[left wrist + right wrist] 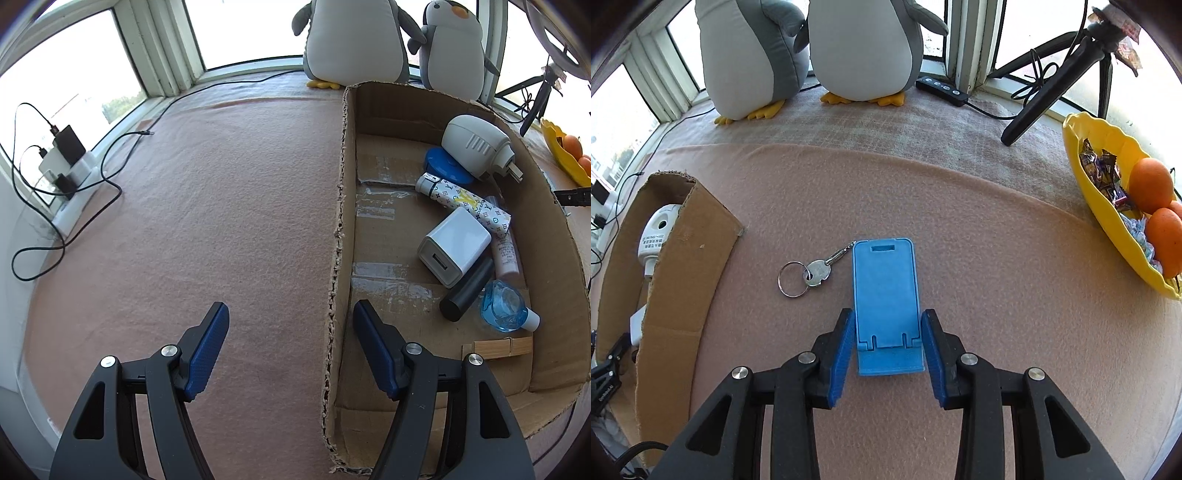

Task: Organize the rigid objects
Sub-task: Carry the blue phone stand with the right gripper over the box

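R claw [887, 315] pinching smooth blue plastic phone stand [885, 280] on fuzzy pink cloth [979, 240] (metal key [818, 272] beside). L claw [291, 307] spread, empty, by ragged-edged cardboard box [341, 221].

Left gripper [291, 343] jaws apart, nothing between them, straddling the torn wall of the cardboard box [341, 229] above the pink blanket [221, 206]. In the box: white charger [452, 245], black cylinder [467, 290], blue bottle [506, 306], patterned tube [465, 201], wooden clip [498, 347].
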